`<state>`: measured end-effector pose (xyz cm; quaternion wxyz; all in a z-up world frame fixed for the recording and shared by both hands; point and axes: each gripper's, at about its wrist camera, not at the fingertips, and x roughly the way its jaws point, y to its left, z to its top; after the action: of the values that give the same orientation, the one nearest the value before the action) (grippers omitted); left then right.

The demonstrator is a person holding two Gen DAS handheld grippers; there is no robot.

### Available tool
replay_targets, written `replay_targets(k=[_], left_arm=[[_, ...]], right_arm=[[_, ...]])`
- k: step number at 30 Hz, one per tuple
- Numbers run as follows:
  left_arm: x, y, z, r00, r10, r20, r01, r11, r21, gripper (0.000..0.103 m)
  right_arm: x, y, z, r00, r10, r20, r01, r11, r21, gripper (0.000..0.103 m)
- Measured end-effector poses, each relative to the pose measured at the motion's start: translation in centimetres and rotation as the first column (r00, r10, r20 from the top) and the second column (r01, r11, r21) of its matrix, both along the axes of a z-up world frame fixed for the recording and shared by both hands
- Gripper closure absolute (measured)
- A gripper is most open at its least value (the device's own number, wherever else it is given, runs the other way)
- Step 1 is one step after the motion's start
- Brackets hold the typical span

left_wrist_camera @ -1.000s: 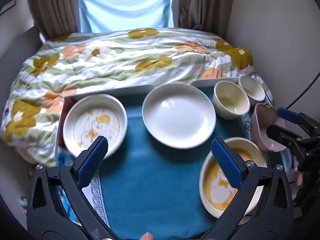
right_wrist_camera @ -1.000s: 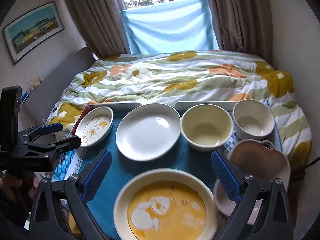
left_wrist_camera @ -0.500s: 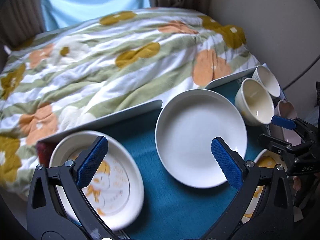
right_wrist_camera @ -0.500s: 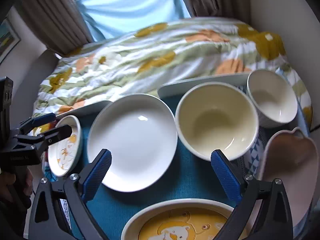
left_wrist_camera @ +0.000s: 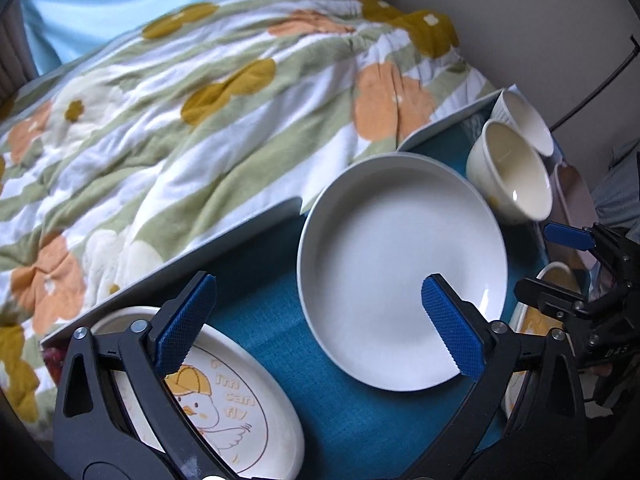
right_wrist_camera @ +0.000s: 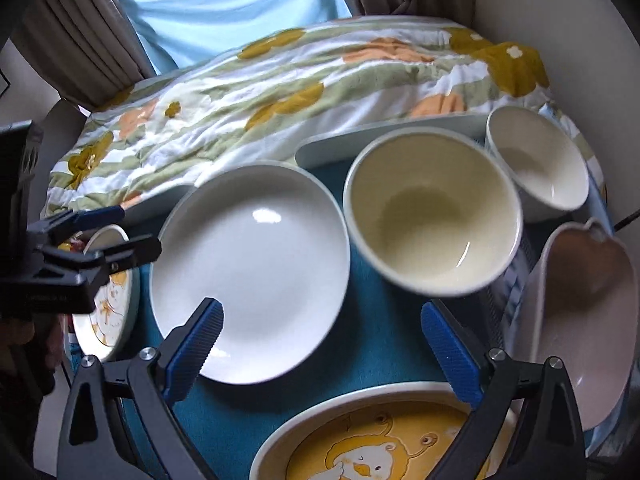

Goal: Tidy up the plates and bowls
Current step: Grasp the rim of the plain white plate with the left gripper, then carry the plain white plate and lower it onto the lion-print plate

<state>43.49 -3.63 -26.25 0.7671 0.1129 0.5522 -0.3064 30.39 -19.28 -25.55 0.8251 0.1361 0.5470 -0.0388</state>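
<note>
A plain white plate [left_wrist_camera: 400, 268] [right_wrist_camera: 252, 268] lies mid-table on the teal cloth [left_wrist_camera: 352, 420]. A duck-print plate [left_wrist_camera: 224, 400] [right_wrist_camera: 108, 312] lies at the left, under my open, empty left gripper [left_wrist_camera: 320, 328]. A yellow cartoon plate [right_wrist_camera: 380, 440] lies at the near edge under my open, empty right gripper [right_wrist_camera: 320, 344]. A cream bowl [right_wrist_camera: 432, 216] [left_wrist_camera: 508, 172] and a white bowl [right_wrist_camera: 536, 164] stand at the right. A pink heart-shaped dish [right_wrist_camera: 584, 312] lies at the far right.
A flowered quilt [left_wrist_camera: 200, 100] [right_wrist_camera: 300, 80] covers the bed behind the table. A grey tray edge [left_wrist_camera: 180, 256] borders the cloth at the back. A wall stands at the right. Each gripper shows in the other's view, the right one [left_wrist_camera: 556, 264] and the left one [right_wrist_camera: 120, 232].
Both grippers have moved forward and lower towards the dishes. The left view has swung so the duck plate is under its left finger. Both stay open.
</note>
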Motion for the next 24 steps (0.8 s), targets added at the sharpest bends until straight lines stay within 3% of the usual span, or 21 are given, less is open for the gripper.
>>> replay_targets(k=[1, 3, 6, 8, 10, 14, 15, 17, 24], left_arm=[[0.3, 0.0, -0.6, 1.000, 0.000, -0.023, 0.001, 1.000, 0.008, 0.016], [0.7, 0.2, -1.5, 0.998, 0.003, -0.058, -0.002, 1.000, 0.021, 0.029], [1.0, 0.3, -2.7, 0.994, -0.001, -0.106, 0.003, 1.000, 0.024, 0.040], [1.1, 0.2, -3.3, 0.992, -0.009, -0.125, 0.013, 1.000, 0.028, 0.048], [1.1, 0.0, -3.8, 0.990, -0.016, -0.144, 0.021, 0.999, 0.036, 0.063], [0.9, -0.3, -4.6, 0.984, -0.031, -0.175, 0.041, 0.998, 0.053, 0.073], [0.9, -0.3, -4.6, 0.983, -0.034, -0.179, 0.043, 0.998, 0.042, 0.077], [0.8, -0.4, -4.6, 0.982, -0.039, -0.185, 0.045, 0.998, 0.032, 0.082], [-0.6, -1.4, -3.6, 0.995, -0.077, -0.065, 0.084, 0.991, 0.102, 0.082]], right_arm=[[0.1, 0.0, -0.6, 1.000, -0.004, -0.017, 0.004, 1.000, 0.003, 0.021], [0.4, -0.4, -1.7, 0.999, -0.022, -0.049, 0.024, 0.999, 0.038, 0.031], [0.6, -0.8, -2.7, 0.997, -0.050, -0.065, 0.055, 0.995, 0.077, 0.036], [0.6, -0.9, -3.2, 0.996, -0.053, -0.073, 0.061, 0.993, 0.100, 0.048], [0.7, -0.9, -3.8, 0.994, -0.054, -0.091, 0.064, 0.991, 0.118, 0.066], [0.8, -0.7, -4.4, 0.993, -0.054, -0.106, 0.068, 0.989, 0.134, 0.078], [0.9, -0.7, -4.4, 0.993, -0.052, -0.106, 0.066, 0.989, 0.134, 0.085], [1.1, -0.6, -4.4, 0.993, -0.046, -0.106, 0.060, 0.989, 0.133, 0.086], [1.1, -0.2, -4.2, 0.996, -0.020, -0.091, 0.029, 0.995, 0.094, 0.086]])
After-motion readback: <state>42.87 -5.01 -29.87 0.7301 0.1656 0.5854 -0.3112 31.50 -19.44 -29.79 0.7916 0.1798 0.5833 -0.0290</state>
